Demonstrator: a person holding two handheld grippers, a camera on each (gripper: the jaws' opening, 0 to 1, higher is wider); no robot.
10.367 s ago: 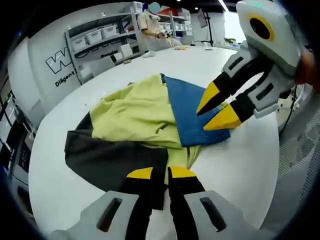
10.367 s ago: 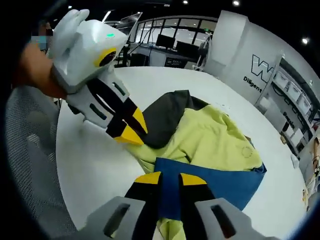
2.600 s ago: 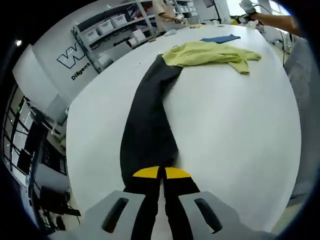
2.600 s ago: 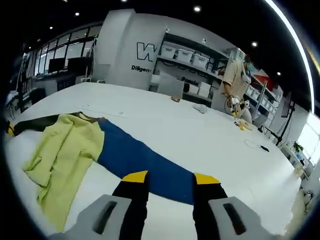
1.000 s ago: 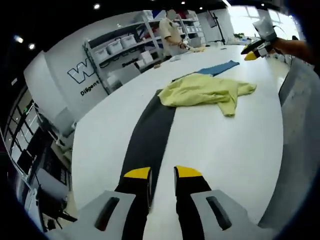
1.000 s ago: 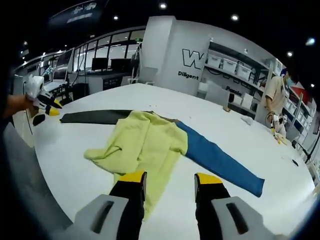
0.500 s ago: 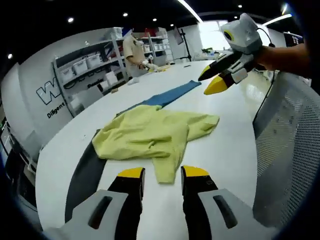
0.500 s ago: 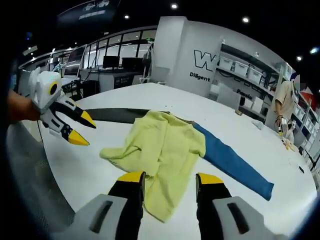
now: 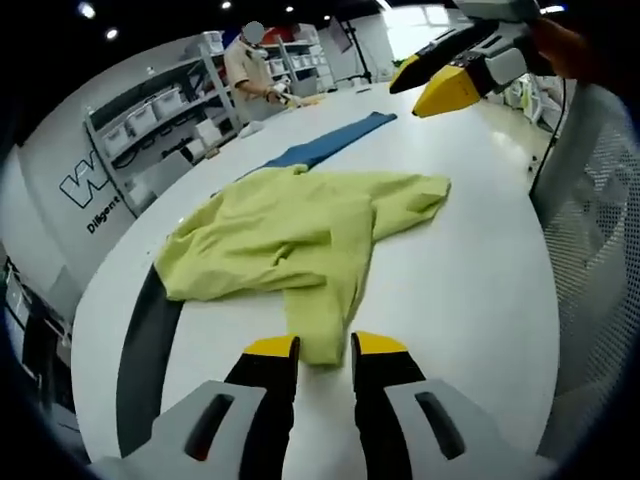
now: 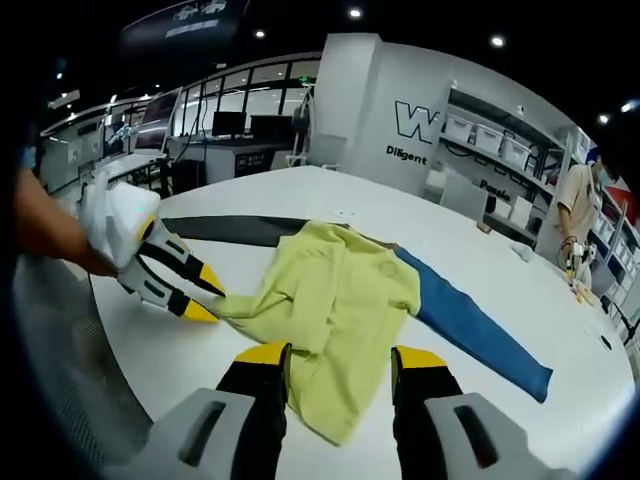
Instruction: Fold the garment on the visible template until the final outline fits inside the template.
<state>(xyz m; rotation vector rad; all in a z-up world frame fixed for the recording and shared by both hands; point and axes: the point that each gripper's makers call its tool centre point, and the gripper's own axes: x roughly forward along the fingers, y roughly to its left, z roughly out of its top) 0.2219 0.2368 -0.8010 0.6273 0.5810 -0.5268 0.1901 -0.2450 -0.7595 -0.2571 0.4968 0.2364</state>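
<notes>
Left gripper view looks low and close across the garment (image 9: pixel 300 235) (rt gripper (image 9: pixel 432 80) ahead). Right gripper view faces back; both share it.

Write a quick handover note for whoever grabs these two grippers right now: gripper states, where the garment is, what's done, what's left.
Left gripper: open, jaws at the yellow-green flap's edge.
Right gripper: open, hovering over the yellow-green body, holding nothing.
Garment spread on the white table: dark sleeve one way, blue sleeve the other, body crumpled.
Done: sleeves laid out straight.
Left: every fold; I can't make out a template outline.
</notes>
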